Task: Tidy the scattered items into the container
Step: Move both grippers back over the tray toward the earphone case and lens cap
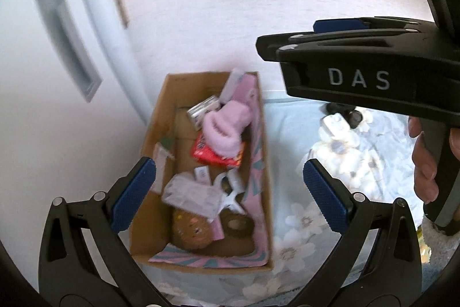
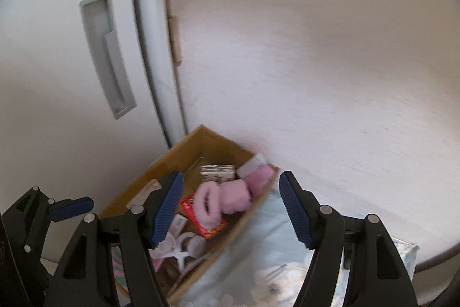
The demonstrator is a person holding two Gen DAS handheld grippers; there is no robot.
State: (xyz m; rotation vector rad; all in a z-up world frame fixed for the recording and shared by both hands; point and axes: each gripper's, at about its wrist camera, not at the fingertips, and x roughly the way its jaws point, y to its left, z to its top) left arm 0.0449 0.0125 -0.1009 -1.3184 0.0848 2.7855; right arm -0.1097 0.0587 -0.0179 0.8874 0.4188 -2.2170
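Note:
A brown cardboard box (image 1: 149, 140) stands on a pale floral cloth against the wall. It holds a pink fluffy sock (image 1: 224, 131), a red packet (image 1: 210, 157), a white clip (image 1: 230, 192), a small printed box (image 1: 201, 110) and a brown toy (image 1: 191, 229). My left gripper (image 1: 230, 192) is open and empty above the box. My right gripper (image 2: 231, 210) is open and empty, also above the box (image 2: 201, 140), with the pink sock (image 2: 221, 199) between its fingers in view. The right gripper's body (image 1: 359, 74) shows at the upper right of the left wrist view.
A white wall (image 2: 316, 62) and a white door with a recessed grey handle (image 2: 106, 56) stand behind the box. The floral cloth (image 1: 302, 220) stretches right of the box, with a small white and black object (image 1: 339, 120) on it.

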